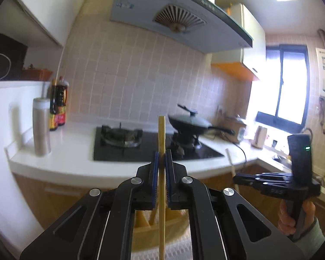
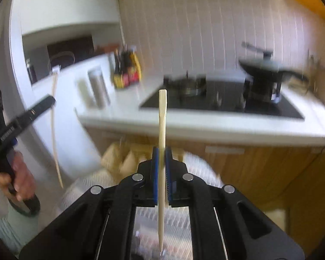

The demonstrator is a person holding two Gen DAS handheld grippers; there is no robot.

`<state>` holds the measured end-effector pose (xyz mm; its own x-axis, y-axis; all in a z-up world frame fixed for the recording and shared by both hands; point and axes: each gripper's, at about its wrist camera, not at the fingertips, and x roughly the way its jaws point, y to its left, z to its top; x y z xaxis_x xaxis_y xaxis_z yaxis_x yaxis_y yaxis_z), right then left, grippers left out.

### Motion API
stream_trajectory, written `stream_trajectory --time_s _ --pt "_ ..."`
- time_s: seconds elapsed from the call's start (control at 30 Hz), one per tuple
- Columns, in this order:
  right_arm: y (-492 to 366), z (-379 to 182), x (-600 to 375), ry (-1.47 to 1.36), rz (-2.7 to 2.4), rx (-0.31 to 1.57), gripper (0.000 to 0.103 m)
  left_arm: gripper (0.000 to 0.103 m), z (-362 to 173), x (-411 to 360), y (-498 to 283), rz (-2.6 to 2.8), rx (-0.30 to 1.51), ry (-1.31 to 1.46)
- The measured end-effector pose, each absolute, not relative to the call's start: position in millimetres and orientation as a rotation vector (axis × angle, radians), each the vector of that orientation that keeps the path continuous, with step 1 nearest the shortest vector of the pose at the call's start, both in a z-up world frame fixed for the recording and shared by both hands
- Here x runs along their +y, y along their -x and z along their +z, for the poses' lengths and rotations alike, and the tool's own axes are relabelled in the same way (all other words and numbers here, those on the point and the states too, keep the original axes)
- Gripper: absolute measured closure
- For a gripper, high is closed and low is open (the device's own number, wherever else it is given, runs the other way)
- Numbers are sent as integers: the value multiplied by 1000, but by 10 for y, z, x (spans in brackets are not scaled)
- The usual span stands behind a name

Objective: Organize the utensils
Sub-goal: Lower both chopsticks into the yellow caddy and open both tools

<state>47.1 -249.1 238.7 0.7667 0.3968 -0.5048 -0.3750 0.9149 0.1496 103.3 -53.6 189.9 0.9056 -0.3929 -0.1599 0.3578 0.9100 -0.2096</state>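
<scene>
Chopsticks are standing upright in both my grippers: the left gripper [image 1: 161,159] is pinching a yellow chopstick [image 1: 161,195], the right gripper [image 2: 161,158] is clamping a pale chopstick [image 2: 162,130]. Beyond them I am seeing the white counter [image 1: 75,162], the black stove [image 1: 140,149], a lidded wok [image 1: 189,123] and the tiled wall [image 1: 130,75].

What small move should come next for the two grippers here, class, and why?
Probably bring the two sticks side by side as a pair. The left gripper is shut on a yellowish chopstick and the right gripper on a paler chopstick, both held apart in the air in front of the counter, with no holder clearly visible.
</scene>
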Motion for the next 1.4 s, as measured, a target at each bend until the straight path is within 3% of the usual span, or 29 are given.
stream_trajectory --time_s 0.33,1.17,1.4 --pt "-994 2617 -2560 -170 434 281 99 99 1736 -510 -1546 -347 86 202" --pt "-1268 1694 -2254 -95 376 251 98 98 1140 -548 -1757 -211 35 205" --pt "-1159 1592 -2343 -105 407 312 94 75 1088 -497 -1650 -232 63 203"
